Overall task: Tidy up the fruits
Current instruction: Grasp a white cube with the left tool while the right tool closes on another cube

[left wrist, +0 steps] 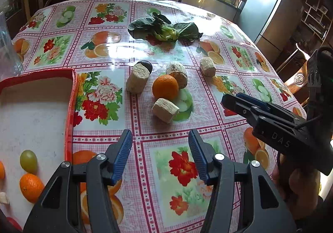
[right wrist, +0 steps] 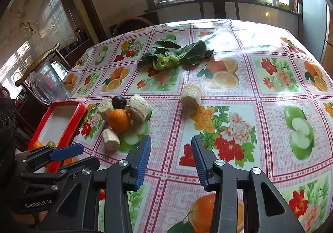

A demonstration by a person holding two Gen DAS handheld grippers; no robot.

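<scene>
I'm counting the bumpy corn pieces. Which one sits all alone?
The corn piece farthest right, nearest the leafy greens. The other three crowd around the orange.

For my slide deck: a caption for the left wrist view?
Open left gripper hovers over the tablecloth, facing an orange among corn cob pieces; red tray at left.

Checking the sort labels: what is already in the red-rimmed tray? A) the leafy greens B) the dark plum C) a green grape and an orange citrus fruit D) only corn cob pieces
C: the left wrist view shows a green grape and a small orange fruit lying inside the red-rimmed tray, while the cob pieces, greens and dark fruit sit out on the table.
</scene>
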